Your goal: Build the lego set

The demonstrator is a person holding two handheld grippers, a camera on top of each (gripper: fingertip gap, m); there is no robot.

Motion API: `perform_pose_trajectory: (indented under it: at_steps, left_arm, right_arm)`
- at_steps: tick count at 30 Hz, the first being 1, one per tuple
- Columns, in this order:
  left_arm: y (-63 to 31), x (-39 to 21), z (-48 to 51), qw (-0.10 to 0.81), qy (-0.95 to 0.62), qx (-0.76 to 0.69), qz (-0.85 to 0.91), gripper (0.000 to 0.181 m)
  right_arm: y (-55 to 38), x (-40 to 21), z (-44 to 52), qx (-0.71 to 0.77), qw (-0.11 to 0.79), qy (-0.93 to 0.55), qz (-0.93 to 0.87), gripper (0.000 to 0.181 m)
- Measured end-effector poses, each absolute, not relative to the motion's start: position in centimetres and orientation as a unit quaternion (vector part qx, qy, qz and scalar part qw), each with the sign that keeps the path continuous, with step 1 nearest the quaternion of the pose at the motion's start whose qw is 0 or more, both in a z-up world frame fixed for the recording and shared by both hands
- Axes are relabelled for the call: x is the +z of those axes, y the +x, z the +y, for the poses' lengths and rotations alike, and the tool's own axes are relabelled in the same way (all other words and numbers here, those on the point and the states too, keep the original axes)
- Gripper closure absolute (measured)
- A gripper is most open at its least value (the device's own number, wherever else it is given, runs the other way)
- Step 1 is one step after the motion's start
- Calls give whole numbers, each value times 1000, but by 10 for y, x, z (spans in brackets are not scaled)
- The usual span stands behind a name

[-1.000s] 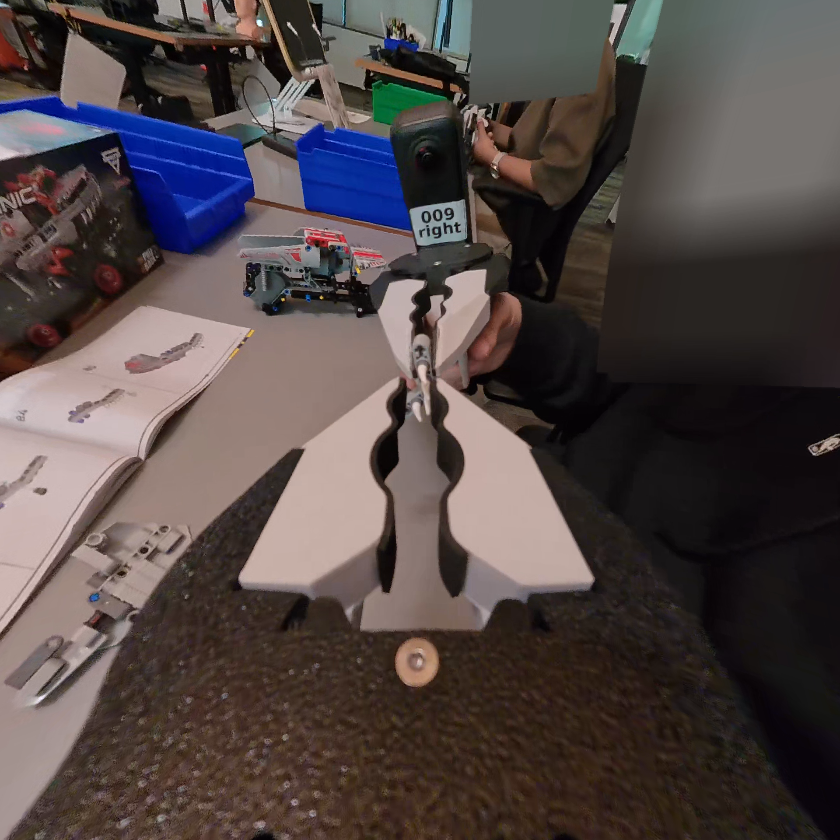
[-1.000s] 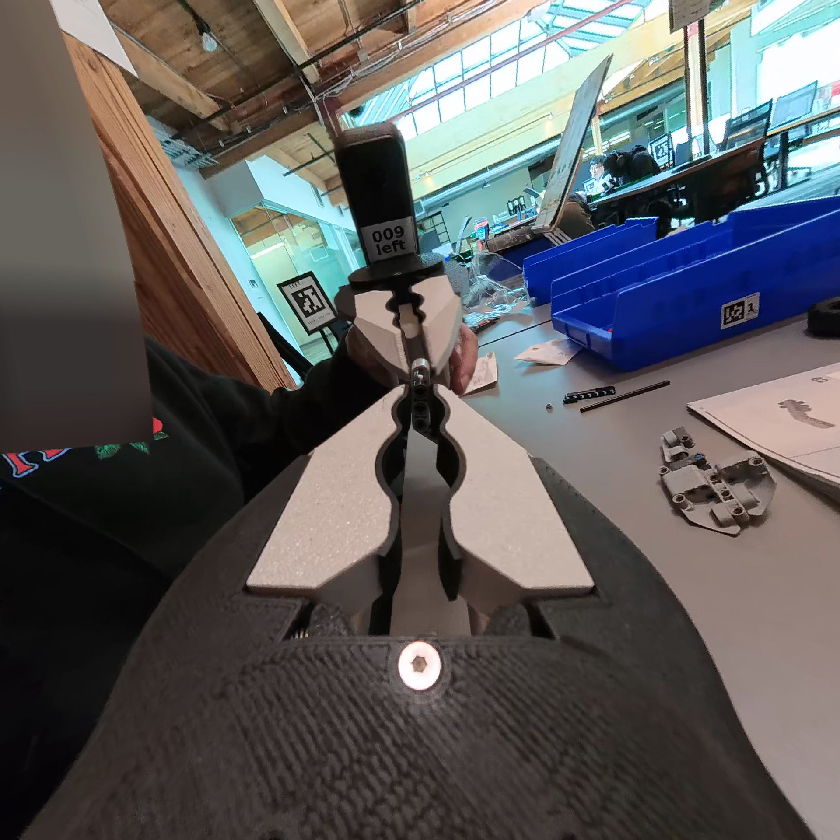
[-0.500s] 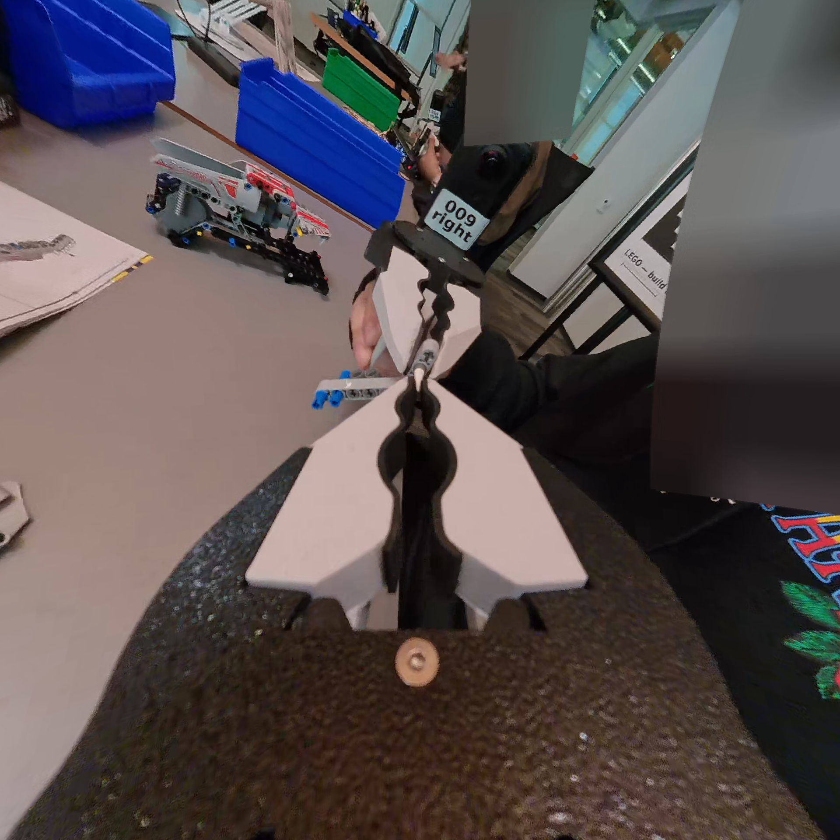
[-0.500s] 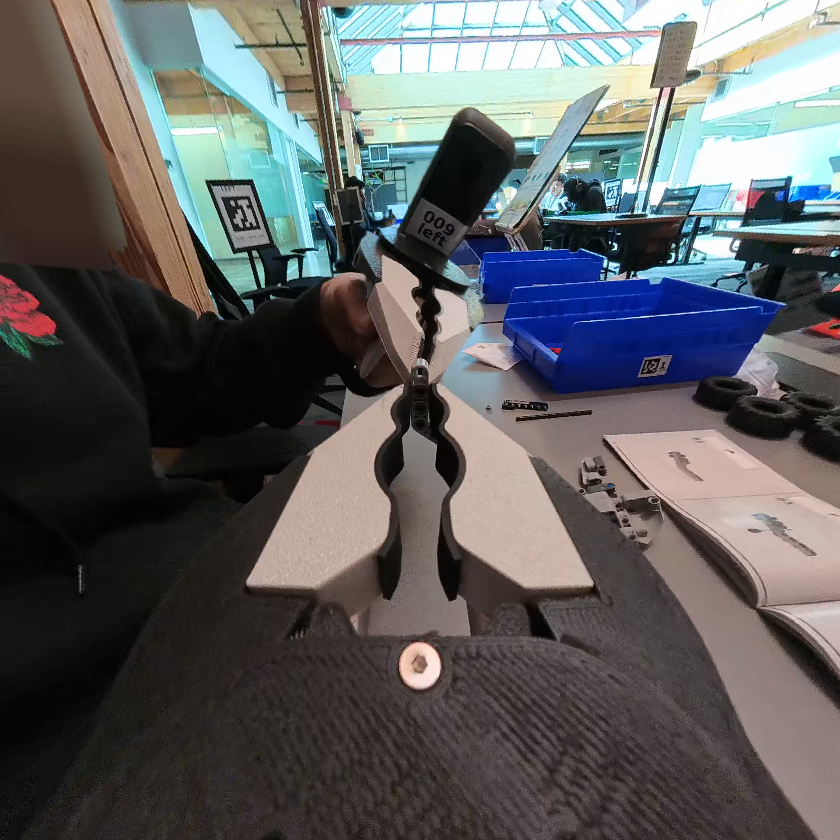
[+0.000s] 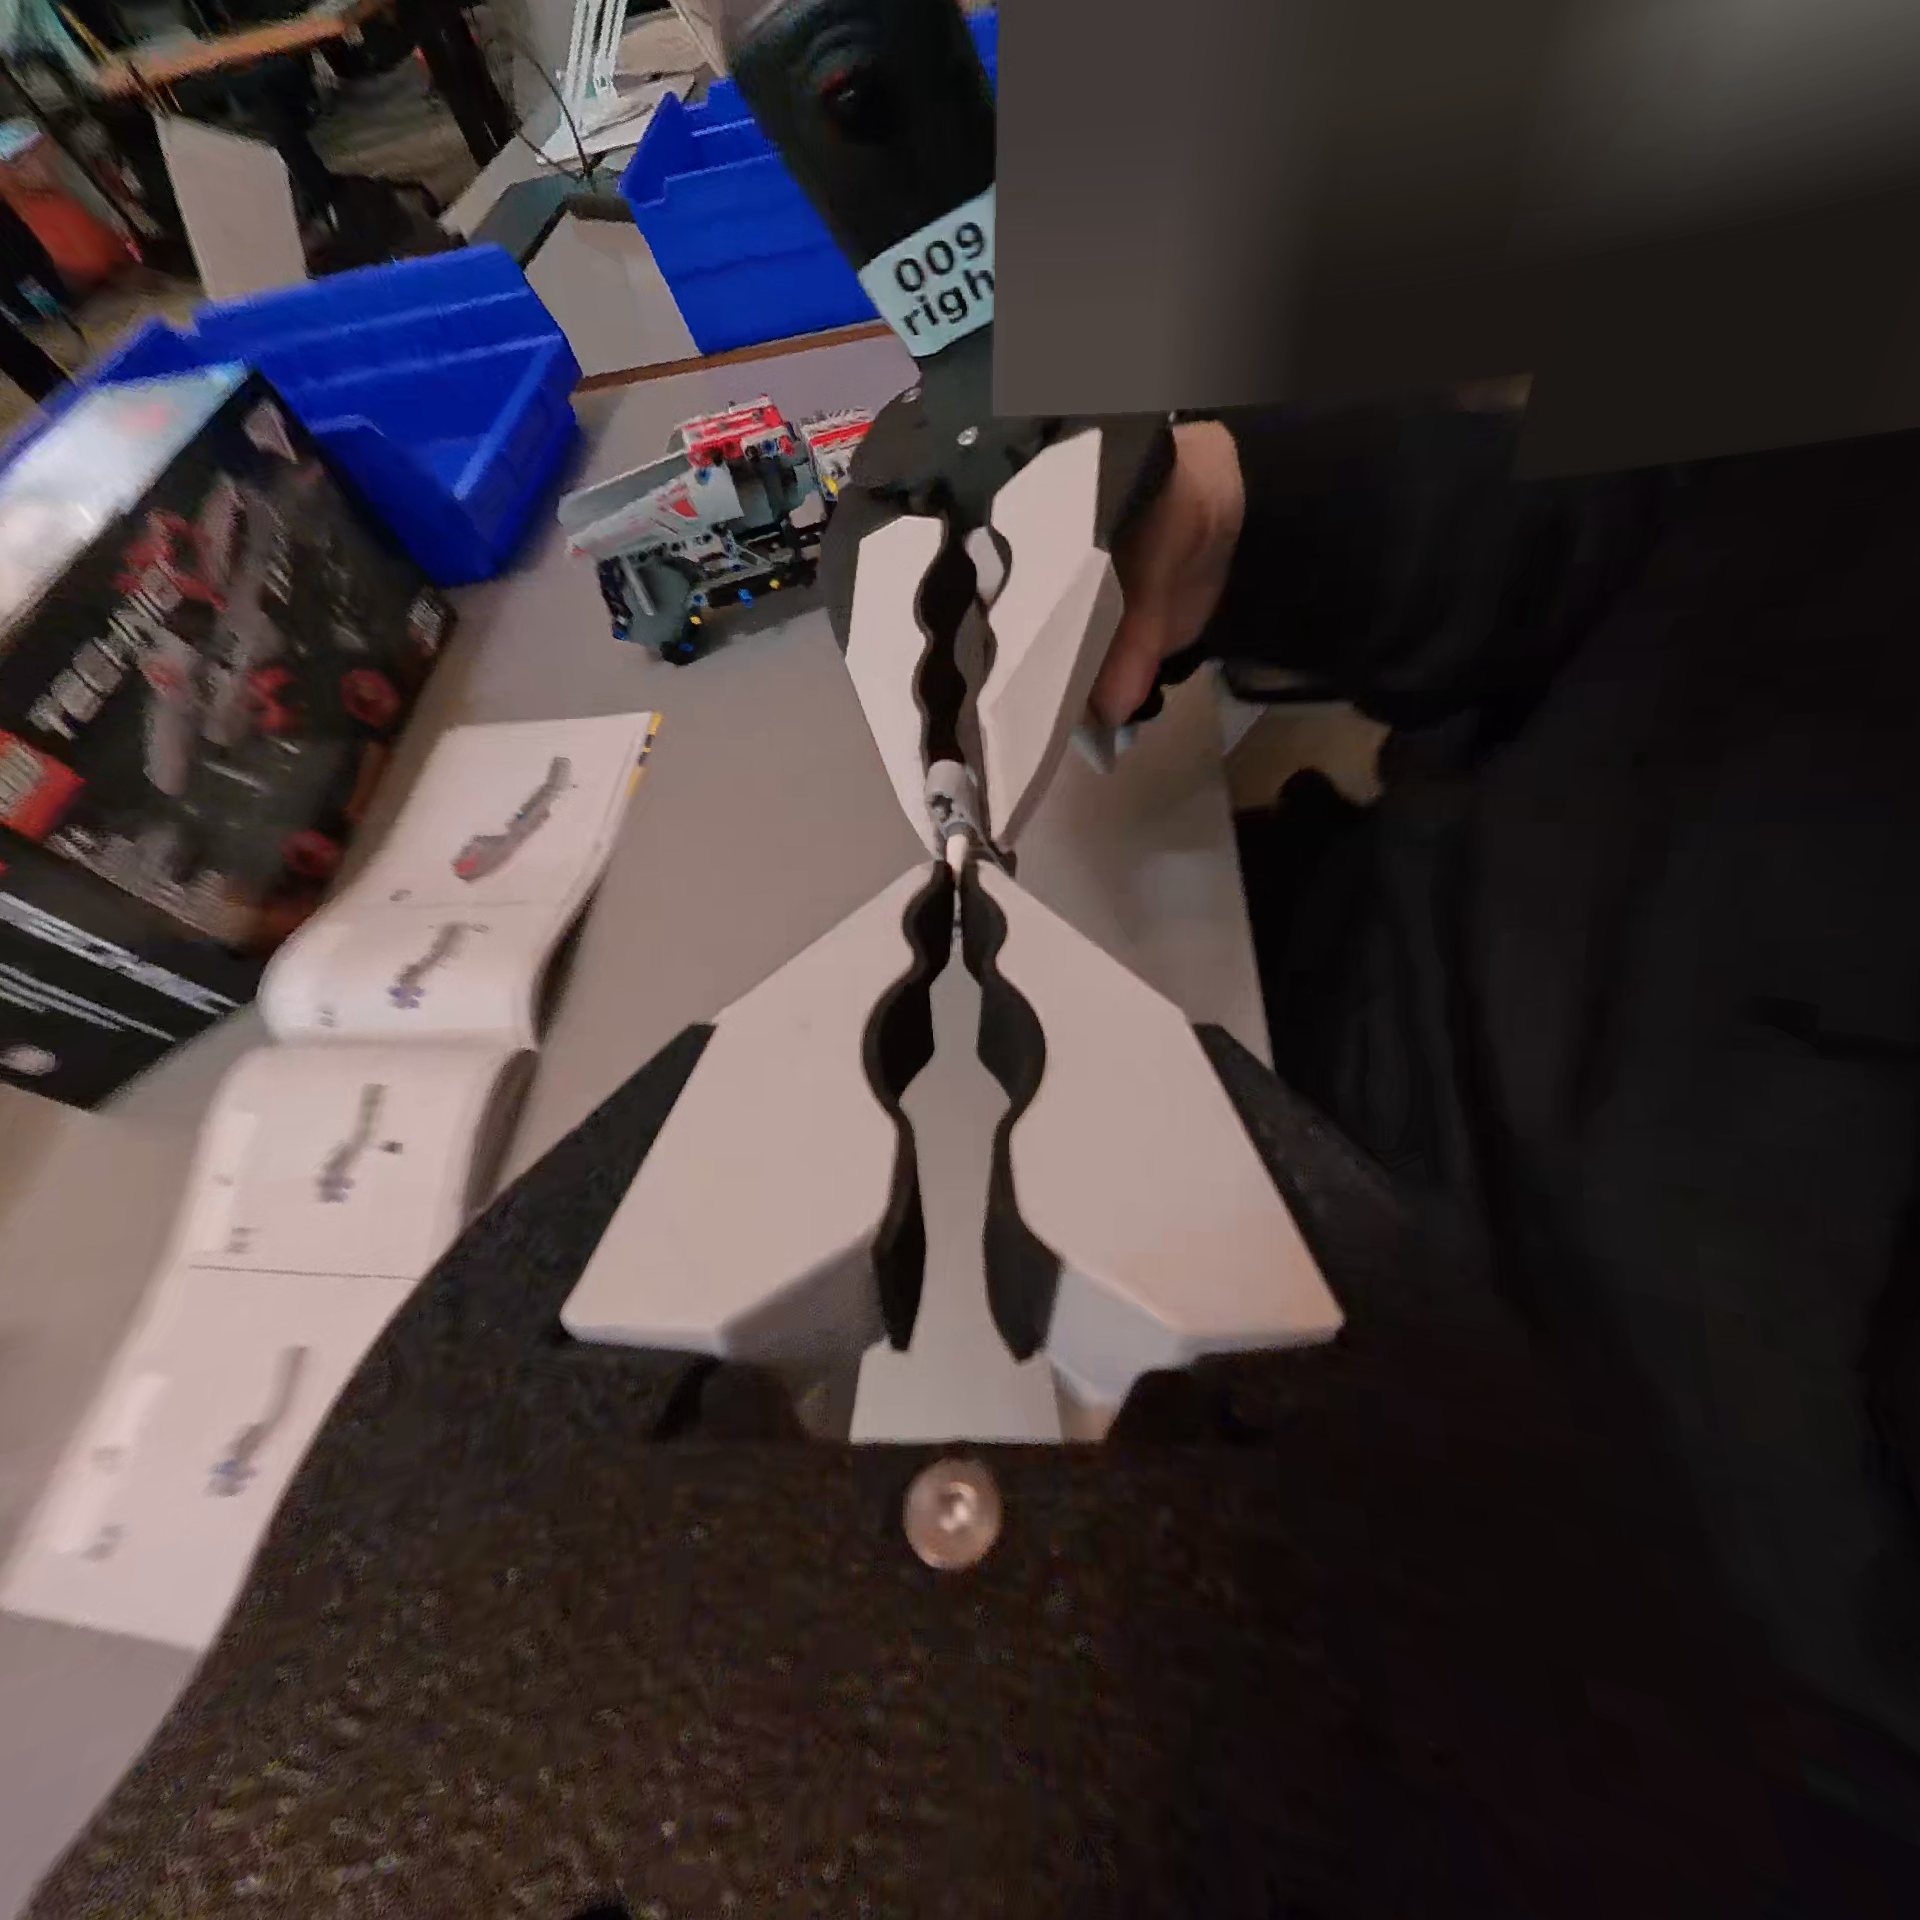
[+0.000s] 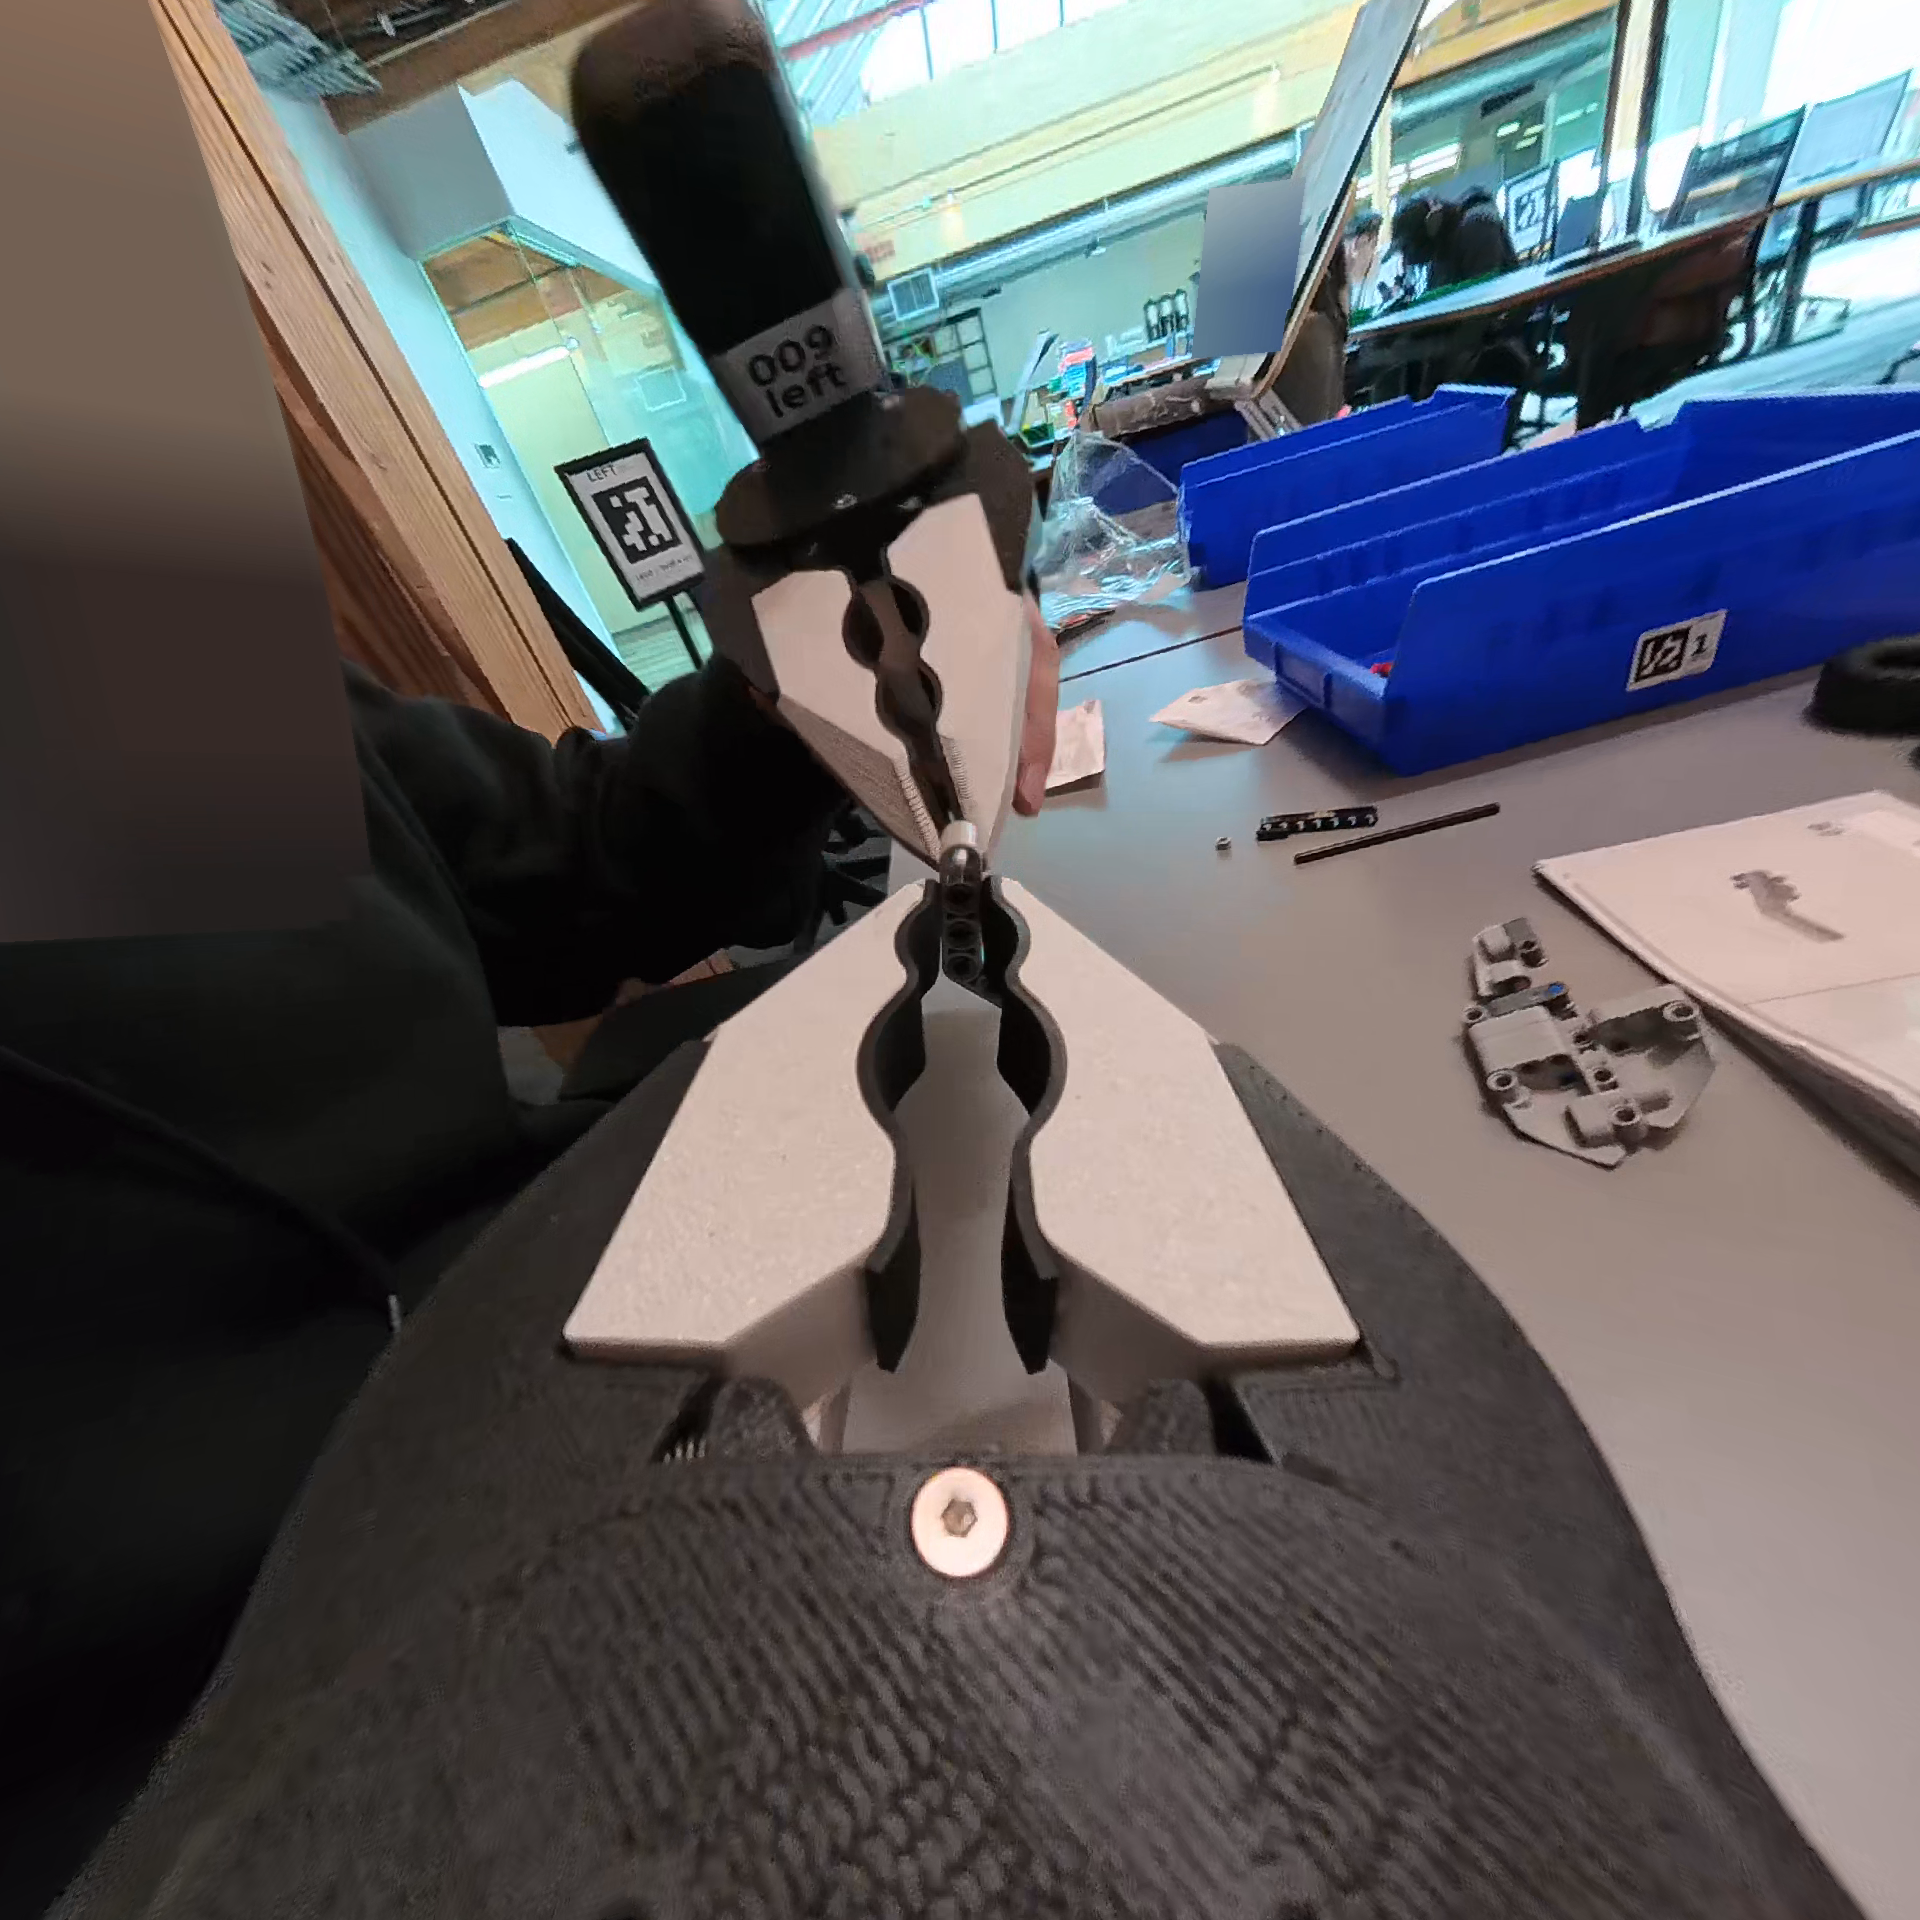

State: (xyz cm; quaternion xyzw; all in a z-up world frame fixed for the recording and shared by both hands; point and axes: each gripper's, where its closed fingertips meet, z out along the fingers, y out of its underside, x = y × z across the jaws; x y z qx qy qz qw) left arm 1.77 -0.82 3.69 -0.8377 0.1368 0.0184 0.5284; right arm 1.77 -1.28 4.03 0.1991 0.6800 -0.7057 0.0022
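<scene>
Both grippers meet tip to tip above the near edge of the grey table [image 6: 1299, 1039], close to the person's dark-sleeved torso.

Right gripper [image 6: 961, 894]: jaws closed down on a small black lego beam [image 6: 961, 930] with a row of holes, pinched at the fingertips. The beam runs back between the fingers; its far end pokes out toward the other gripper.

Left gripper [image 5: 951, 883]: jaws nearly closed, only a narrow gap at the tips. A small white pin-like piece [image 6: 961, 836] sits right at its tips, touching the end of the black beam. Cannot tell whether the left fingers actually grip it or just press against it; the left wrist view is motion-blurred there. In that view the same junction shows as a pale piece [image 5: 948, 810] at the right gripper's tips.

Rest of the lego set, on the table:
- partly built grey and red model [image 5: 717, 520], far side, in front of the blue bins [image 5: 416, 416]
- set's box [image 5: 177, 665], dark, at left in the left wrist view
- open instruction booklet [image 5: 416, 987] near the box
- flat grey sub-assembly [image 6: 1579, 1049] right of the right gripper, just beside the booklet's edge
- short black beam [image 6: 1314, 826], thin black axle [image 6: 1397, 831] and a tiny loose piece lying farther out, near another blue bin [image 6: 1558, 644]
- a black tyre [image 6: 1870, 686] at far right edge
</scene>
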Motion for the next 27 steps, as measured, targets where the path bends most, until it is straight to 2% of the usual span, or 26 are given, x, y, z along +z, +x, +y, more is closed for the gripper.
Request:
perform_pose_trajectory:
  at_steps: [8, 15, 23, 27]
  left_arm:
    - [20, 47, -4, 478, -791, 225, 310, 181]
    - [22, 50, -3, 452, -746, 298, 388, 181]
    - [20, 46, -3, 385, -677, 401, 483, 181]
    - [17, 47, -2, 345, -640, 457, 512, 181]
  right_arm:
    - [24, 49, -10, -735, 105, 223, 632, 175]
    - [27, 51, -9, -740, 180, 240, 602, 176]
    - [27, 48, -9, -737, 324, 282, 522, 175]
    - [25, 46, -9, -737, 340, 285, 509, 175]
